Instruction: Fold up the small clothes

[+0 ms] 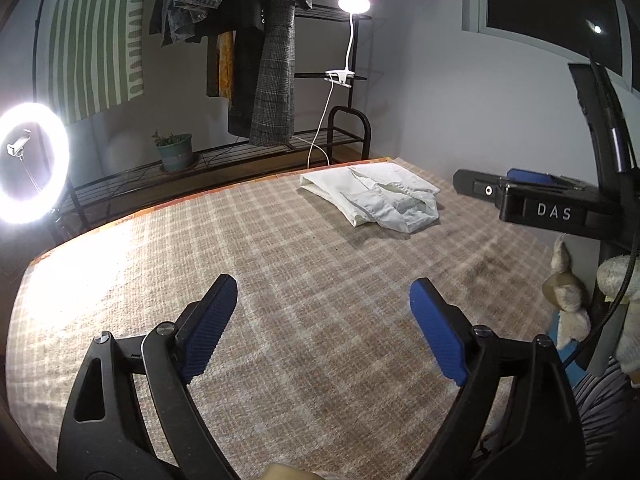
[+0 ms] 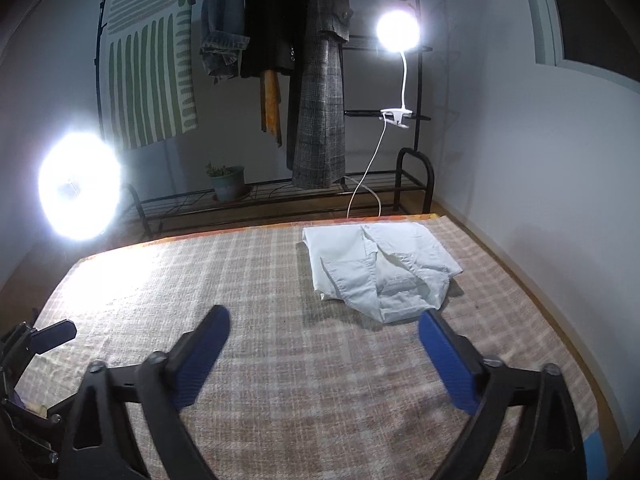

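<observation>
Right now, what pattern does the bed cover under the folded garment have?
A beige-and-white plaid check on the bed cover, clearest in the right wrist view.

Bare checked blanket (image 2: 280, 360) lies ahead of both grippers. Only the folded white garment (image 2: 380, 268) occupies its far right corner.

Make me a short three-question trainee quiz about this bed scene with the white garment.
1. True or false: the left claw grips the folded white cotton shirt.
2. The shirt lies on: A) black metal rack, B) beige checked bedspread, C) floor?
3. Fill in: both claws stand ____.

Key: 1 false, since both it and the right claw hold nothing, short of the shirt. 2 B. 3 open.
</observation>
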The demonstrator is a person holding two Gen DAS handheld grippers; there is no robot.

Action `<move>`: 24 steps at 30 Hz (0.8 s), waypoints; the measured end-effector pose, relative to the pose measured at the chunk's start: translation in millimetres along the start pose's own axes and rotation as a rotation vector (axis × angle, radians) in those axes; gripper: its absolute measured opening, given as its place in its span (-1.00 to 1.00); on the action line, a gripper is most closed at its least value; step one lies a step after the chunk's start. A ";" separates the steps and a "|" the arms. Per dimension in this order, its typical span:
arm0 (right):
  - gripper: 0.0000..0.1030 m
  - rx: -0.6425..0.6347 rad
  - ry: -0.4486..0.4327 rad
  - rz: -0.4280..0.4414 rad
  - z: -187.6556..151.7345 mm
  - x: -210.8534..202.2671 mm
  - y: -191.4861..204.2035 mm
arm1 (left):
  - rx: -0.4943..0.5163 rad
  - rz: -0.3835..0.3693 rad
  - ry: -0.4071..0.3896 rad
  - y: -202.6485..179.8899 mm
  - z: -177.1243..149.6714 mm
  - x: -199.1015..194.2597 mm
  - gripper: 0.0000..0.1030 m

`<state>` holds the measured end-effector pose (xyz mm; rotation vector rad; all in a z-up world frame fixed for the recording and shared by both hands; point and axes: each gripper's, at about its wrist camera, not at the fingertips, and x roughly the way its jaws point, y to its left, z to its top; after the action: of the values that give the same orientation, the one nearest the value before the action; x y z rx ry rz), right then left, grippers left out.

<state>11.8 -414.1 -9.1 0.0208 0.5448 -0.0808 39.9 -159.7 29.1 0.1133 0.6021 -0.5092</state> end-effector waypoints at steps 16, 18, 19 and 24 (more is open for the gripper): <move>0.99 0.011 0.012 0.005 1.1 5.8 -1.3 | 0.029 0.077 -0.022 -5.4 5.2 -5.6 0.99; 0.99 0.012 0.012 0.006 1.2 5.8 -0.8 | 0.026 0.075 -0.019 -4.5 5.3 -5.8 0.99; 0.99 0.012 0.012 0.005 1.0 5.9 -0.7 | 0.026 0.076 -0.019 -4.6 5.3 -5.8 0.99; 0.99 0.011 0.012 0.006 1.3 6.5 -0.3 | 0.024 0.080 -0.021 -4.5 4.5 -6.4 0.99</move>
<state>18.0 -414.9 -11.3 0.0338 0.5561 -0.0779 35.5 -162.1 36.7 0.1541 0.5689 -0.4398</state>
